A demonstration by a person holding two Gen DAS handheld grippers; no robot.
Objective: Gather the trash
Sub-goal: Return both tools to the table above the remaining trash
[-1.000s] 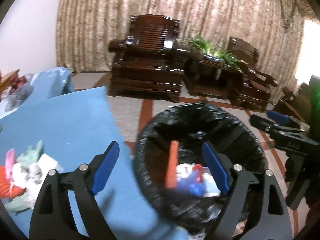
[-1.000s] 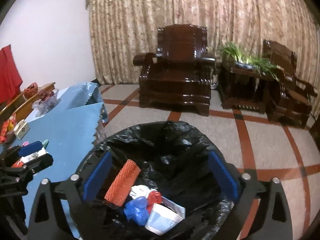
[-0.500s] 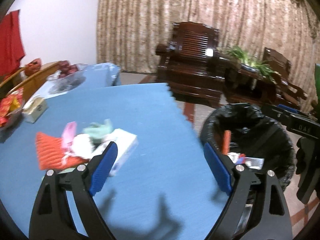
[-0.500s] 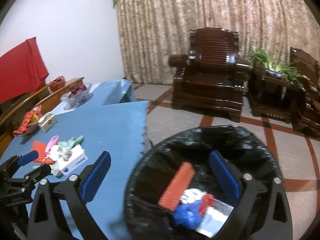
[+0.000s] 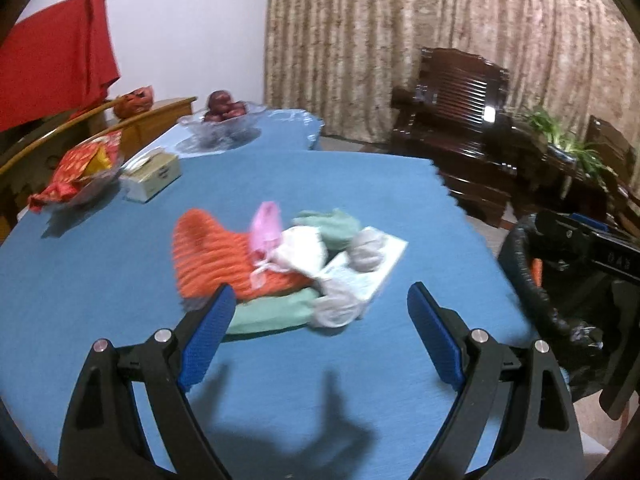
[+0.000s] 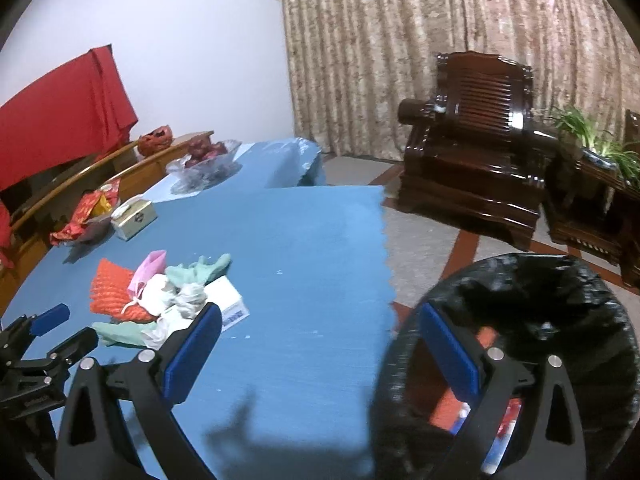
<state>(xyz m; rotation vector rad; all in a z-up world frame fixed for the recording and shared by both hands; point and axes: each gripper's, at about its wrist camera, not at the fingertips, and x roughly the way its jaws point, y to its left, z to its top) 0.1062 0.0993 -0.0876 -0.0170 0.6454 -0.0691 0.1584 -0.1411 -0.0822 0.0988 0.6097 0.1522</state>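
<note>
Little can be read. In the left wrist view the black body of the right gripper (image 5: 612, 258) at the frame's right edge carries pale stamped characters that look like "04" and a third character too blurred to make out. The tissue box (image 6: 134, 218) on the table bears a dark oval emblem, and the white carton (image 6: 230, 306) in the trash pile has blue print; neither is legible.

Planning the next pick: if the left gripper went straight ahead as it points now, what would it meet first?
Most likely the trash pile on the blue tabletop; the open left gripper is aimed at its near edge, around the crumpled white wrapper, though depth is uncertain.
</note>
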